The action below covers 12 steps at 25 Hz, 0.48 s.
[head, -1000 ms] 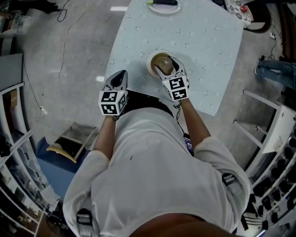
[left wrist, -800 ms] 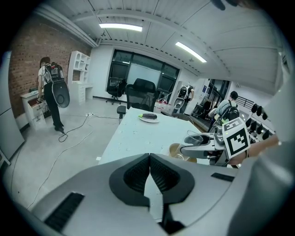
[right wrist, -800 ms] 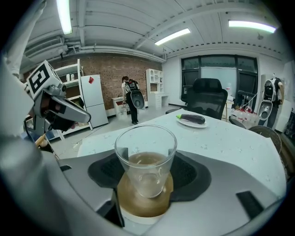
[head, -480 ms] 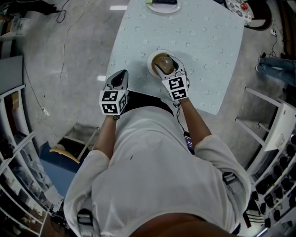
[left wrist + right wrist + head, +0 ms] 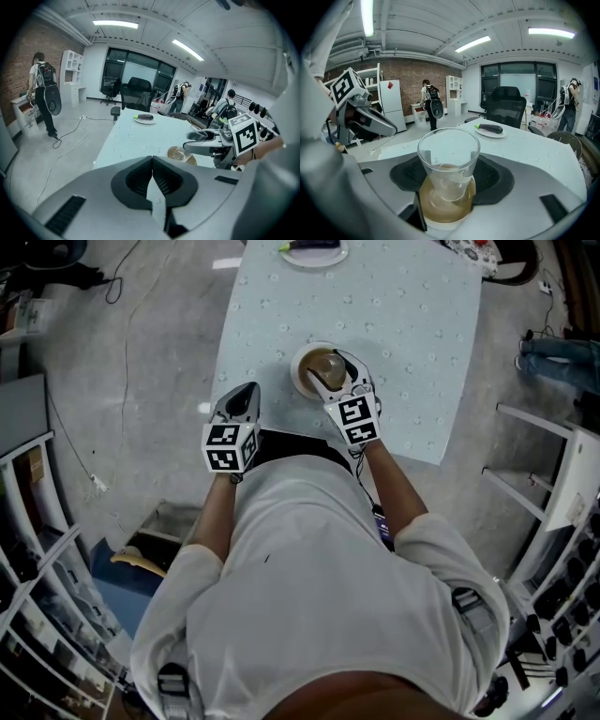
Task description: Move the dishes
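The glass (image 5: pixel 448 159) stands upright on a brown saucer (image 5: pixel 440 213) near the near edge of the table (image 5: pixel 412 324), right in front of you. Your R gripper (image 5: pixel 332 369) has it btwn its 2 jaws, which have just been closing; the pads look pressed on both sides of the glass. Your L gripper (image 5: pixel 152 178) hangs off to the left by the table's near corner, jaws pressed together, nothing in them. At the far edge: 1 plate (image 5: pixel 487 134) w/ an eggplant (image 5: pixel 490 127) on it
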Tool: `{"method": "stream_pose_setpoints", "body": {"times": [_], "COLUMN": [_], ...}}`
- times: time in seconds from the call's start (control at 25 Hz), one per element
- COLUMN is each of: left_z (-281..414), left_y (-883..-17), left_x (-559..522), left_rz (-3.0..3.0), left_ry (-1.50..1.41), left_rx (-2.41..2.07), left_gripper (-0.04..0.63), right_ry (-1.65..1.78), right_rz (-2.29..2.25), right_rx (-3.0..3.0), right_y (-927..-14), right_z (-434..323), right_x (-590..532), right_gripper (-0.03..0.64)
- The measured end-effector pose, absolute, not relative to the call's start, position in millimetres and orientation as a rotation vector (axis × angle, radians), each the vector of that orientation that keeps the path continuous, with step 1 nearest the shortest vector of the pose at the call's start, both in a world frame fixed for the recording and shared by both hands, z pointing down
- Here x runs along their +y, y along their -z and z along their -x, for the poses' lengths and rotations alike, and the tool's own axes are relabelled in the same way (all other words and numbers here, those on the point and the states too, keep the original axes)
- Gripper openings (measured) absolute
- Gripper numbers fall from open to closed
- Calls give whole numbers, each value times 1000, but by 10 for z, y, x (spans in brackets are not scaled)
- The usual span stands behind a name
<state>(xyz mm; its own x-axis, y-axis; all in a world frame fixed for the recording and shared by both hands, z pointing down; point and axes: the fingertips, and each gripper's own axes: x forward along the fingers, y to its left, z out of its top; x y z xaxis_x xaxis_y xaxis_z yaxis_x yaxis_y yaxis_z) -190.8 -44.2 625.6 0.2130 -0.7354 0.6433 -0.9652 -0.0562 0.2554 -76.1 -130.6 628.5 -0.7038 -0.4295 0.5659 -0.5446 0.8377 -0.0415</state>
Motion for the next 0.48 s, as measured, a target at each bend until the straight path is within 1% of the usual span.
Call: {"method": "stream_pose_setpoints", "body": {"times": [0.48], "left_z": [1584], "left_y": [-6156], "left_x": [-797], "left_rz": [-1993], "left_ry": [-506], "left_rx": [-1463], "left_gripper": [20], "right_ry": [-326], "right_rz": [-891], "right_rx": [-2484], "right_y": [-5939], "right_z": [456], "right_x": [-1456], "right_gripper": [275]}}
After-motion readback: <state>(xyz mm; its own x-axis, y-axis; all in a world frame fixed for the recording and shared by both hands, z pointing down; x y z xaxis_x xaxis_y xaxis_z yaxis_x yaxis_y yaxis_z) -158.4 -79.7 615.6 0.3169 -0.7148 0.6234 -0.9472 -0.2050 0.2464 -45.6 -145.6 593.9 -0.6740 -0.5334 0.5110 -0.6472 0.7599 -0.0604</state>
